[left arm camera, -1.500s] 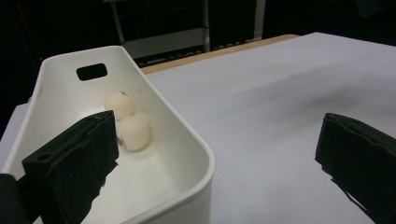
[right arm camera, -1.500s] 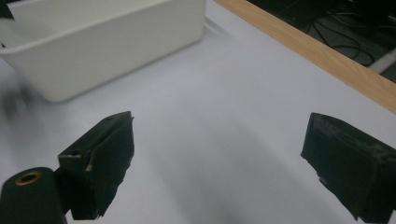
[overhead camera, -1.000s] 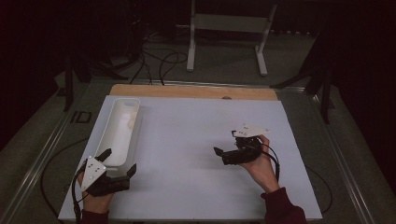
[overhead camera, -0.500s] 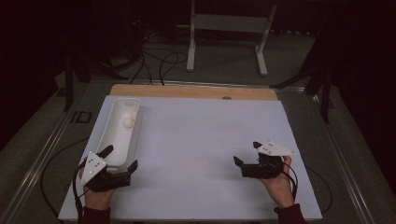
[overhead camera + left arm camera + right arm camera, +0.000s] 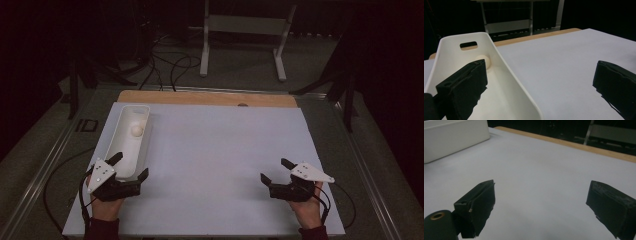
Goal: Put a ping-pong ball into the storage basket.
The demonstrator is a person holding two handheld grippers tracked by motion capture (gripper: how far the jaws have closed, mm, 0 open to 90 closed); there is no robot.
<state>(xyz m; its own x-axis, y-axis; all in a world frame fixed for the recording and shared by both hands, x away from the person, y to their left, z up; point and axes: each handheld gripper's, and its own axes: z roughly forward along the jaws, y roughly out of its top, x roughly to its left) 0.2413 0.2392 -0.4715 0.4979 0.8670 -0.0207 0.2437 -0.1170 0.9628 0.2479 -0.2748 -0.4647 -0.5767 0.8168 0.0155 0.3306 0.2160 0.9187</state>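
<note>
At the lower left of the high view, the left gripper sits at the near end of the long white bin, its jaws spread wide so that 1 stands over the bin's inside and the other outside its right wall; the left gripper view bears this out, with the wall running up between the 2 black jaws. That straddle looks like a way to steady the bin or to be ready to clamp its wall, though nothing is pinched yet and I cannot tell whether either jaw touches the plastic. Toward the upper left of the sheet, the small pale ball lies inside the bin at its far half, near the slotted end wall; from the left gripper's own camera the ball peeks out just behind the left jaw. Down at the lower right, the right gripper rests well apart from the bin on the bare white sheet, jaws likewise spread and empty, which reads as a parked, waiting pose. Both hands lie low at the table's near edge.
</note>
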